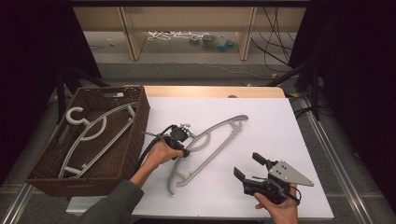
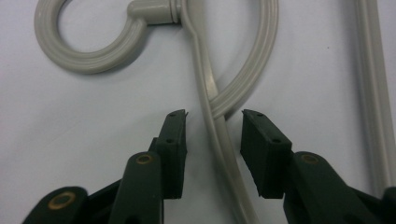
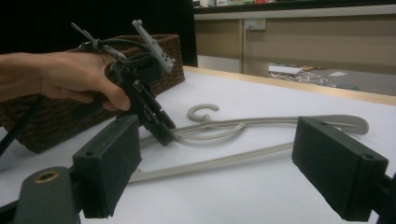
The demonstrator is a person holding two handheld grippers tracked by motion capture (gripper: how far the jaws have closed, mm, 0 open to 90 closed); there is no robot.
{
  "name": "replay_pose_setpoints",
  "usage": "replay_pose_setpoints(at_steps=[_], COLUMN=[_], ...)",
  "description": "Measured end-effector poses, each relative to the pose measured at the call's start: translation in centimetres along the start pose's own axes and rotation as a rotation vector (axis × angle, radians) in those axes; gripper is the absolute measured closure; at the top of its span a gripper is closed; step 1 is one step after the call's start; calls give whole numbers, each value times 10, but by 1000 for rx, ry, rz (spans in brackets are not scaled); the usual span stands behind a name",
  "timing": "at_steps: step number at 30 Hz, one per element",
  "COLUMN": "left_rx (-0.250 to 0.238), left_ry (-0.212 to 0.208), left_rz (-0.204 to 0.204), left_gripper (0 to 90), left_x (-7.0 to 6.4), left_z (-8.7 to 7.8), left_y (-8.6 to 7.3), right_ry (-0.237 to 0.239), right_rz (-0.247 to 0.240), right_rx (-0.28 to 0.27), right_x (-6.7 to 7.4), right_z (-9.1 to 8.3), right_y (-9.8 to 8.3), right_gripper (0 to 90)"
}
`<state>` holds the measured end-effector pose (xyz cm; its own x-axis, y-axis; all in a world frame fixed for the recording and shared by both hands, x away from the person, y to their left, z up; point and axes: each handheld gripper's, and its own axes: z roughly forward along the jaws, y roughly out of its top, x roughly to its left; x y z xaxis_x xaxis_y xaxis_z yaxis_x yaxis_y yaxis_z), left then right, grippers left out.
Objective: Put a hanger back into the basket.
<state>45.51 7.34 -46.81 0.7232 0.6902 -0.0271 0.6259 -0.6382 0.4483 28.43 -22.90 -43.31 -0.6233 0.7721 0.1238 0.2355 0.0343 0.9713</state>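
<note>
A grey plastic hanger (image 1: pixel 219 135) lies flat on the white table (image 1: pixel 271 121), its hook toward the basket. My left gripper (image 1: pixel 186 139) points down over the hanger's neck. In the left gripper view the hanger's arm (image 2: pixel 219 135) runs between the jaws of the left gripper (image 2: pixel 212 123), with a small gap to each pad (image 2: pixel 175 140), so it stands open. The right gripper view shows the hanger (image 3: pixel 219 162), its hook (image 3: pixel 201 112) and the left gripper (image 3: pixel 161 128) on it. My right gripper (image 1: pixel 247 164) rests open near the table's front edge, and nothing lies between the jaws of the right gripper (image 3: pixel 224 168).
A brown wicker basket (image 1: pixel 140 116) stands at the table's left with another light hanger (image 1: pixel 88 135) lying in it; the basket (image 3: pixel 168 60) sits behind the left hand. Shelves and cables lie on the floor beyond the far edge.
</note>
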Motion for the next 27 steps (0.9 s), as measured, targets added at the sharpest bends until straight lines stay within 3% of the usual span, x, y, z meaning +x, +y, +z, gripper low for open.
replay_pose_setpoints(at_steps=[3, 10, 13, 16, 19, 22, 27], left_rx=[11, 75, 85, 78, 78, 53, 16], left_ry=[0, 22, 22, 14, 23, 14, 47], left_rz=[-10, 52, 43, 22, 24, 0, 18], left_gripper=[670, 724, 743, 752, 757, 774, 796], left_x=[2, -3, -4, -3, -4, -3, -1], left_z=[0, 0, 0, 1, 1, 1, 1], left_y=[1, 10, 11, 11, 11, 10, 10], right_ry=[-4, -6, -5, -7, 6, -2, 3], right_rz=[-9, -8, -9, -8, 39, 45, 44], right_rx=[-1, -7, -5, -1, 6, 0, 7], right_x=[-1, -1, -1, -1, -3, -6, -5], right_z=[0, 0, 1, 0, -1, -3, -3], right_y=[-1, 0, -1, 0, -1, 0, 0], right_gripper=[164, 165, 165, 167, 170, 171, 170])
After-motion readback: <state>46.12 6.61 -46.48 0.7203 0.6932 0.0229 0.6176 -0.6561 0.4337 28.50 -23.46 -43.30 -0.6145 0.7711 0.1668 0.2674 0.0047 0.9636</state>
